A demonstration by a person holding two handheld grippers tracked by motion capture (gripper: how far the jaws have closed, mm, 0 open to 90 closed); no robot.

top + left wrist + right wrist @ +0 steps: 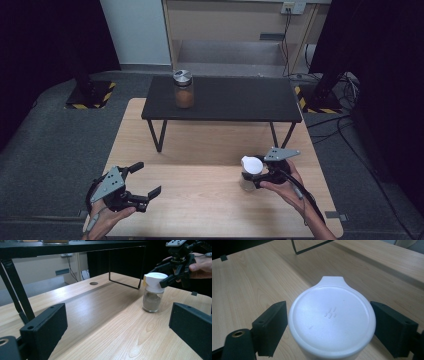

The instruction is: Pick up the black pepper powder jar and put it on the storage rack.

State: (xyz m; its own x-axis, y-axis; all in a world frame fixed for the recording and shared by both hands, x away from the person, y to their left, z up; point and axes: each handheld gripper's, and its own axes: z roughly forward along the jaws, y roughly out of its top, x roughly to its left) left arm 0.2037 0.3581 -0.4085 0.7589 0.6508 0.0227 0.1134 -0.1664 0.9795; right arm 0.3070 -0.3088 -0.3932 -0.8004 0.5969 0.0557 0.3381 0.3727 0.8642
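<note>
High view: wooden table (200, 195), grey carpet (50, 150).

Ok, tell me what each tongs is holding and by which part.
Left tongs: open, holding nothing. Right tongs: jaws flank the white cap of the spice jar standing on the table; whether they grip it cannot be told.

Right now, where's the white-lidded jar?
In the high view, the white-lidded jar stands on the wooden table's right side, between the right tool's jaws.

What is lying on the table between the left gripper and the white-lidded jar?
Nothing: in the left gripper view, only bare wooden table lies between the left gripper and the white-lidded jar. The high view agrees.
</note>
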